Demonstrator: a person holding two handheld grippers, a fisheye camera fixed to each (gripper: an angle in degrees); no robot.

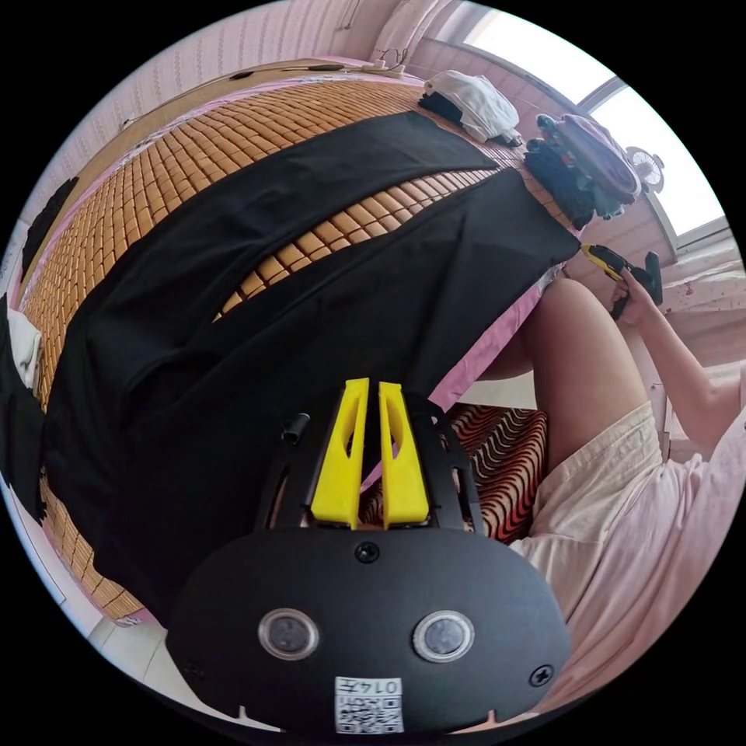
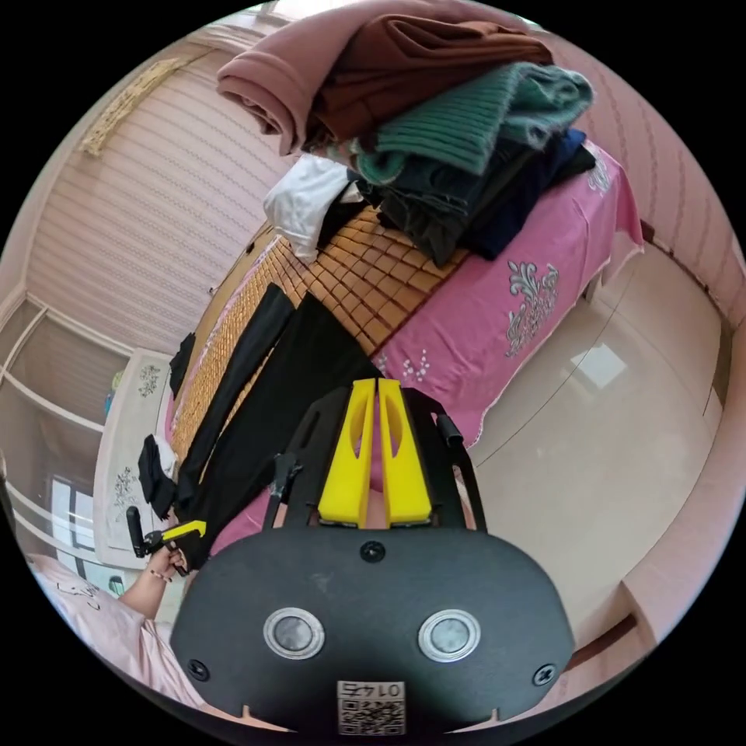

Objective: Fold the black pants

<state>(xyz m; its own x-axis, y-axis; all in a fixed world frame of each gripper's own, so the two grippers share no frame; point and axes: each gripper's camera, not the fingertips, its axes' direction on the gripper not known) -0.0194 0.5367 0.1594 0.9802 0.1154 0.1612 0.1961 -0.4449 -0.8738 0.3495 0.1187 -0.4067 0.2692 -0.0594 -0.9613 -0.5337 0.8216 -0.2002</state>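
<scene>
Bright window (image 1: 660,148) daylight, heavy fisheye distortion.

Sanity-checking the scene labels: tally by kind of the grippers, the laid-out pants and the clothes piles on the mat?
Grippers: 2, the left gripper and the right gripper
Black pants, spread on the mat: 1
Clothes piles at the mat's far end: 2, the tall stack and the white pile
Total: 5
</scene>
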